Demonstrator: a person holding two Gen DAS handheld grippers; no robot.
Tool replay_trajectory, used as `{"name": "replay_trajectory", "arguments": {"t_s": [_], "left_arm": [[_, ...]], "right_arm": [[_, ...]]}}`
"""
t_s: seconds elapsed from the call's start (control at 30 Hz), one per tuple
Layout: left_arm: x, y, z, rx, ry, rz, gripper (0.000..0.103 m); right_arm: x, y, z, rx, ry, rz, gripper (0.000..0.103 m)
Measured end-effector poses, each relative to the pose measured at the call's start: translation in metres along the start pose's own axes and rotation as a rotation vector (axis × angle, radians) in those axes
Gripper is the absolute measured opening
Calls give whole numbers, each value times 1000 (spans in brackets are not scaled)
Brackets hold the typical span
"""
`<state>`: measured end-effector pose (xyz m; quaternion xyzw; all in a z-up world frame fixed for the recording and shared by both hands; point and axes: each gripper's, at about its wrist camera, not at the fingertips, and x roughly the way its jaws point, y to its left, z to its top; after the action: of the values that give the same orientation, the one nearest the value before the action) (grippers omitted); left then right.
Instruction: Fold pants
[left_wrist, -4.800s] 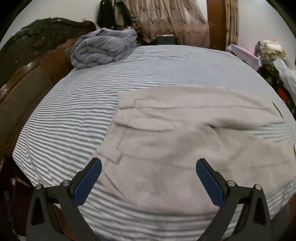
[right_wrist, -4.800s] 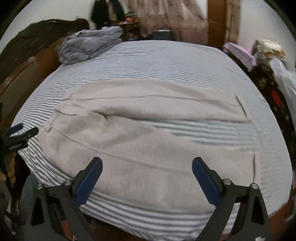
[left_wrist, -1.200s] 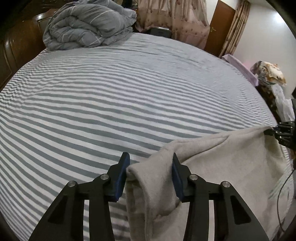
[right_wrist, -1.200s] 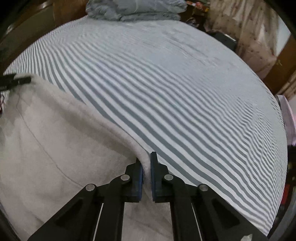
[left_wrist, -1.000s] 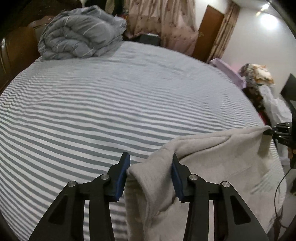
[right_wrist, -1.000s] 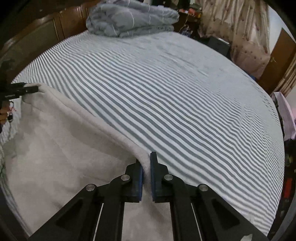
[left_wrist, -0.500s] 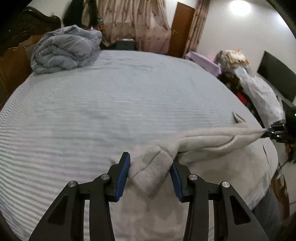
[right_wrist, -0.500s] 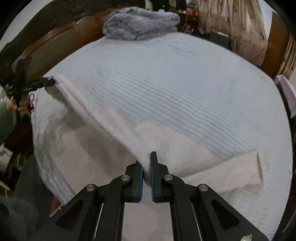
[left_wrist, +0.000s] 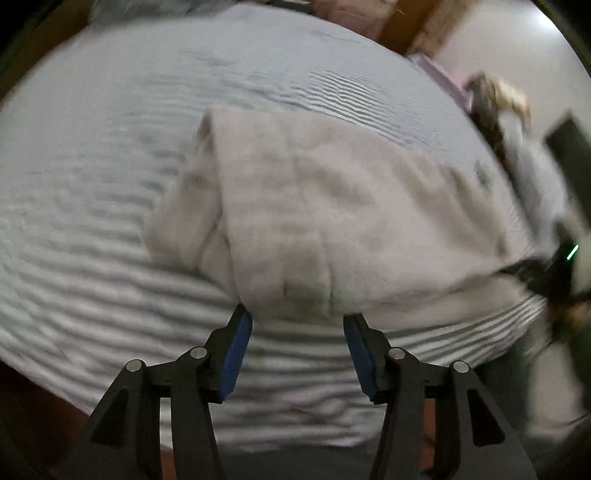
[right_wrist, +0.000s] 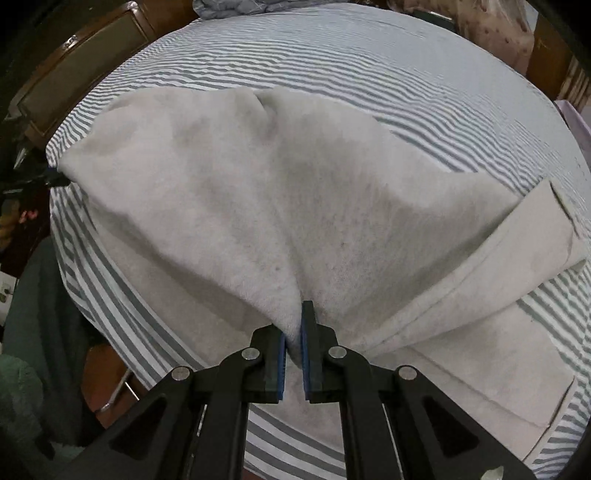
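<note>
Left wrist view, blurred: left tool (left_wrist: 297, 318), jaws just opened wider and parted, blue pads (left_wrist: 236, 349) clear of the cloth; beige pants (left_wrist: 332, 221) folded double on the striped bed (left_wrist: 92, 184), fold edge near the bed's near edge.

Right wrist view: right tool (right_wrist: 294, 332) clamped on the pants (right_wrist: 295, 192), pinching a raised ridge; trouser leg (right_wrist: 517, 251) lying toward the bed's (right_wrist: 332, 55) right edge.

Striped bed (right_wrist: 424, 74), beige pants (right_wrist: 258, 177) folded across, bundled duvet (right_wrist: 236, 7) beyond
</note>
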<state>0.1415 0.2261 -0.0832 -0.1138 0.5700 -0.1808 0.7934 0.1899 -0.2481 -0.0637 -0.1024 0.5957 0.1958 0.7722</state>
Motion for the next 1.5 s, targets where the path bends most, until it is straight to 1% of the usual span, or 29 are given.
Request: {"name": "replay_trajectory", "arguments": {"t_s": [0.03,0.1,0.17,0.23,0.33,0.47,0.53,0.67,0.7,0.73,0.77,0.8,0.87,0.9,0.97,1.03,1.1,1.13,1.2,1.23,1.3,1.33,1.4,1.47,1.5], "left_arm": [[-5,6,-2,-60,-4,-31,54],[-14,15,-6,-166,-32,-100,59],[-19,17,-10,-240,-47,-157,60],[-21,14,-11,-285,-70,-203,60],[-14,10,-11,-352,-55,-248,60],[2,9,-5,-409,-55,-223,60],[7,8,-3,-426,-66,-194,60],[9,10,2,-491,-116,-175,59],[6,9,4,-485,-135,-144,48],[4,7,8,-462,-139,-96,39],[4,8,9,-446,-133,-66,31],[2,10,12,-442,-128,-53,29],[-2,10,19,-444,-128,-54,28],[-8,8,24,-422,-137,-45,28],[-23,1,32,-351,-178,-20,28],[-39,-5,43,-295,-220,-22,28],[-49,-8,48,-245,-244,-23,28],[-49,-7,49,-210,-244,-7,28],[-36,-8,50,-134,-216,40,28],[-27,-3,45,-126,-191,58,28],[-9,9,35,-135,-130,89,28],[2,17,29,-155,-99,102,28],[19,25,18,-201,-59,101,29],[27,28,7,-216,-55,104,30],[28,26,8,-216,-59,110,31]], "right_arm": [[1,0,0,1,-4,-3,6],[6,-2,0,19,-12,-1,6],[9,-2,-2,28,-25,1,7],[12,0,-4,36,-36,3,7],[15,-2,-5,44,-48,9,7],[11,-3,-7,48,-67,17,7],[8,-4,-11,48,-73,18,7],[1,3,-18,29,-78,4,7],[-1,3,-19,29,-81,3,7],[-2,3,-19,31,-84,5,7],[-3,3,-19,37,-88,12,7],[-5,2,-19,43,-89,17,7],[-11,3,-18,53,-95,25,7],[-15,6,-18,50,-100,28,7],[-24,18,-19,29,-107,35,7],[-29,29,-21,1,-106,20,7],[-27,35,-24,-2,-102,25,7],[-23,37,-26,9,-93,36,7],[-14,40,-30,24,-75,39,8],[-9,41,-33,27,-68,38,8],[4,41,-38,30,-46,30,8],[8,41,-40,36,-41,29,9],[16,38,-42,48,-31,30,9],[19,36,-43,53,-24,32,9],[20,36,-42,57,-20,34,12]]}}
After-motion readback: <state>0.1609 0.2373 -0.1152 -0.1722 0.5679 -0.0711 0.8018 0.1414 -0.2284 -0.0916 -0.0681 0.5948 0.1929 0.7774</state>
